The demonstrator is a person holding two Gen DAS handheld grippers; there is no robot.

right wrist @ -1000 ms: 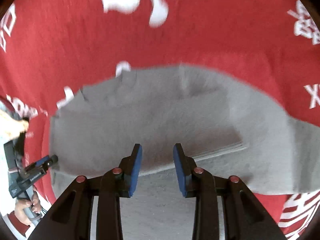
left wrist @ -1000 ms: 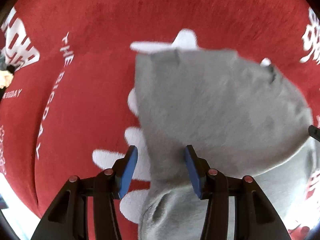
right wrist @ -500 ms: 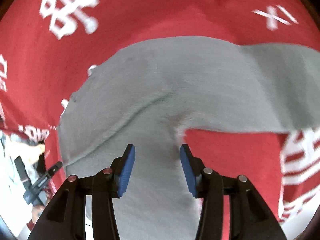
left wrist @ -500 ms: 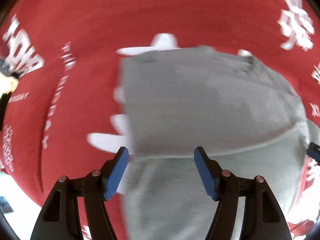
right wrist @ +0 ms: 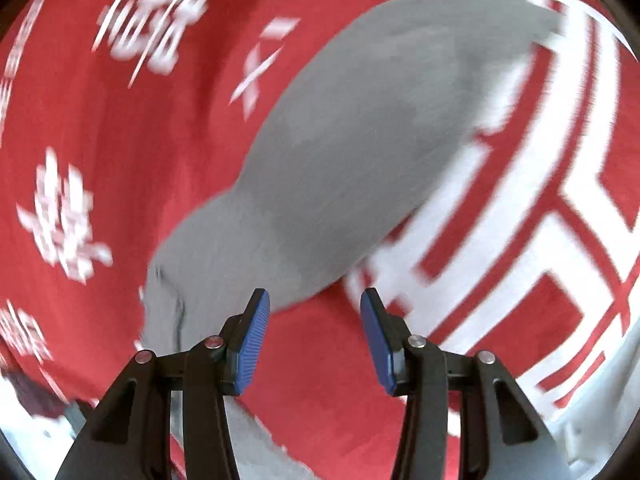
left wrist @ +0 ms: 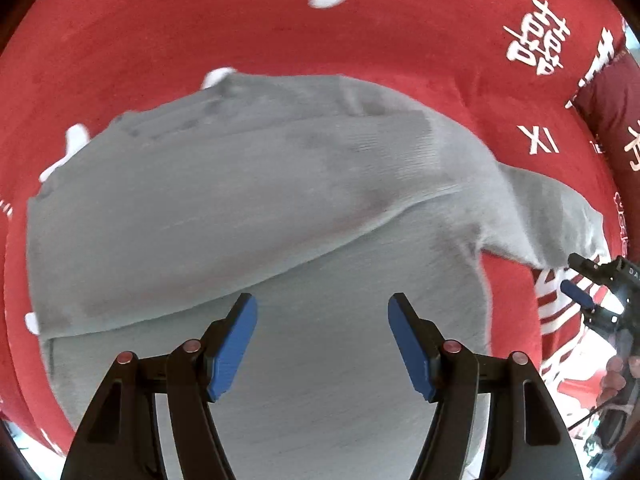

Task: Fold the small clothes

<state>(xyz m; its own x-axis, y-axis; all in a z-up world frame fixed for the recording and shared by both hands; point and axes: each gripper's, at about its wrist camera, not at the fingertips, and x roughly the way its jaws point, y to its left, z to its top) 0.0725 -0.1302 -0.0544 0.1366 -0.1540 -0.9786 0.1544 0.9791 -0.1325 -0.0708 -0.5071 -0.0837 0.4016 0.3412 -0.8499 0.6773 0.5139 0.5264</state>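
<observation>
A small grey garment (left wrist: 256,216) lies on a red cloth (left wrist: 280,28) with white print. One part is folded over the body, its edge running across the middle of the left wrist view. A sleeve (right wrist: 372,120) stretches out to the right. My left gripper (left wrist: 322,320) is open and empty just above the garment's near part. My right gripper (right wrist: 314,312) is open and empty over red cloth, beside the sleeve's near end. It also shows in the left wrist view (left wrist: 576,294) at the sleeve tip.
The red cloth (right wrist: 100,128) with white characters covers the whole surface. A red cushion (left wrist: 612,112) sits at the far right. A pale floor shows past the cloth's near edges.
Both grippers have opened wider and let go of the grey garment. The folded part now lies flat. The right gripper has swung right, towards the sleeve.
</observation>
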